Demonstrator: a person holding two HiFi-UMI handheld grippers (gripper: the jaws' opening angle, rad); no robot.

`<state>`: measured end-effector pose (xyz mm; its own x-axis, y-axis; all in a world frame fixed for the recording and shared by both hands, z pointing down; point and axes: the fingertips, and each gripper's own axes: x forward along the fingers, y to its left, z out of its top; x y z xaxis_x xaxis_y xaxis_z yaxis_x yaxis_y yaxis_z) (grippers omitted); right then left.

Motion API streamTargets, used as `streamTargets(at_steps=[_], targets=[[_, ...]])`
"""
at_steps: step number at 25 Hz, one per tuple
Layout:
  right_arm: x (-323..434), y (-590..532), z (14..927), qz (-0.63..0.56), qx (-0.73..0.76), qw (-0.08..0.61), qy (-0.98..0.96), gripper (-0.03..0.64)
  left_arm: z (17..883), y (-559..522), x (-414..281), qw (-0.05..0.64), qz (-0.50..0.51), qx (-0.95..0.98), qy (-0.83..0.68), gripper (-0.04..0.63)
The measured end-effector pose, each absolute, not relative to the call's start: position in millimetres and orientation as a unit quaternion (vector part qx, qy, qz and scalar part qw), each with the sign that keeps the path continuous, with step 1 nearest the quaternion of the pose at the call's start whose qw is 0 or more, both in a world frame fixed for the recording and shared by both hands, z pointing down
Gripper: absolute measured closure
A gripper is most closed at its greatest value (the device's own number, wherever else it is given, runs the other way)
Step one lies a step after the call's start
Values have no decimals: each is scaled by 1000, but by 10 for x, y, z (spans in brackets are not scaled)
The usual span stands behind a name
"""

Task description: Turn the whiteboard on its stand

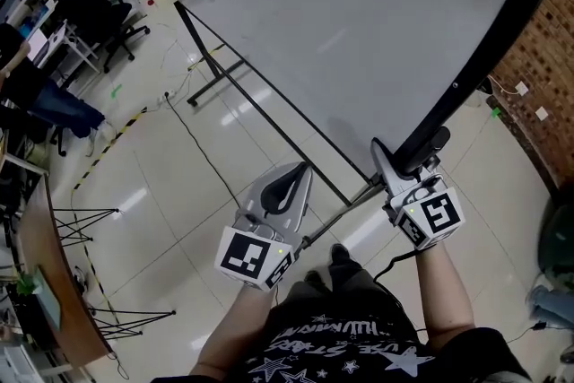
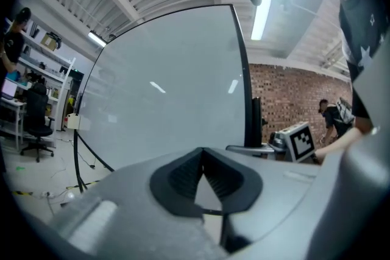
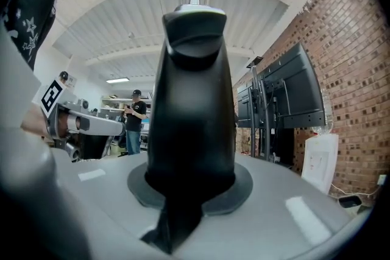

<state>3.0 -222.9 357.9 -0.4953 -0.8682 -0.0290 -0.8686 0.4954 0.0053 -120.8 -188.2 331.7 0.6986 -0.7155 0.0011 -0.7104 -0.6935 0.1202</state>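
The big whiteboard (image 1: 359, 22) hangs tilted in its black frame (image 1: 484, 58) above the black floor stand (image 1: 260, 103). My right gripper (image 1: 408, 164) is shut on the frame's lower edge, which rises as a black bar (image 3: 192, 106) between the jaws in the right gripper view. My left gripper (image 1: 289, 184) hovers lower and to the left, over the stand's rail and clear of the board. Its pads (image 2: 183, 176) meet at the tips and hold nothing. The left gripper view looks up at the board's white face (image 2: 170, 94), with the right gripper's marker cube (image 2: 300, 140) beside it.
A brick wall (image 1: 547, 40) stands close on the right. A cable (image 1: 197, 143) runs across the tiled floor by the stand's foot. A wooden table (image 1: 45, 256) on wire legs and an office chair (image 1: 99, 13) are at the left. Screens on stands (image 3: 292, 94) and a person (image 3: 135, 115) are behind.
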Motion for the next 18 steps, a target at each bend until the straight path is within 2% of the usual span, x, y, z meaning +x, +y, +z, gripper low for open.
streamTargets(at_steps=[14, 18], targets=[[419, -1506, 3544, 1, -515, 17, 857, 536, 3492, -1251, -764, 82, -8, 940, -331, 592], [503, -1282, 3546, 6, -514, 12, 858, 535, 3399, -1046, -538, 68, -11, 946, -316, 592]])
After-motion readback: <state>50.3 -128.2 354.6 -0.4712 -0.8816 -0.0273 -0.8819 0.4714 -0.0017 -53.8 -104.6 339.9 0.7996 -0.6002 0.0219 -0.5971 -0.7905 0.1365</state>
